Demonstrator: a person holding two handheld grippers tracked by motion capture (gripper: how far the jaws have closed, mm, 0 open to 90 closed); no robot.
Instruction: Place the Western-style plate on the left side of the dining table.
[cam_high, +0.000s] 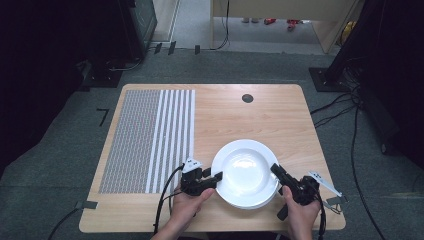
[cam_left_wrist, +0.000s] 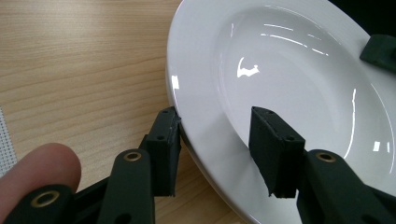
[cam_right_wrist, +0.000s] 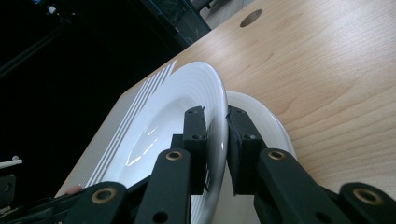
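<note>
A stack of white plates (cam_high: 245, 170) lies on the wooden table (cam_high: 260, 115) near its front edge. My right gripper (cam_high: 276, 170) is shut on the right rim of the top plate (cam_right_wrist: 187, 88), one jaw above the rim and one below. That edge stands a little off the lower plate (cam_right_wrist: 254, 107). My left gripper (cam_high: 215, 179) is at the left rim. Its jaws straddle the top plate (cam_left_wrist: 289, 70): one fingertip (cam_left_wrist: 166, 135) touches the outer edge, the other (cam_left_wrist: 271, 144) hovers over the inner slope with a gap. A lower plate's edge (cam_left_wrist: 196, 161) shows beneath.
A grey-and-white striped mat (cam_high: 145, 140) covers the table's left part, close beside the left gripper. A round dark cable hole (cam_high: 247, 98) sits at the back middle. Bare wood (cam_high: 280, 120) lies behind the plates. Cables run over the floor at the right (cam_high: 340, 105).
</note>
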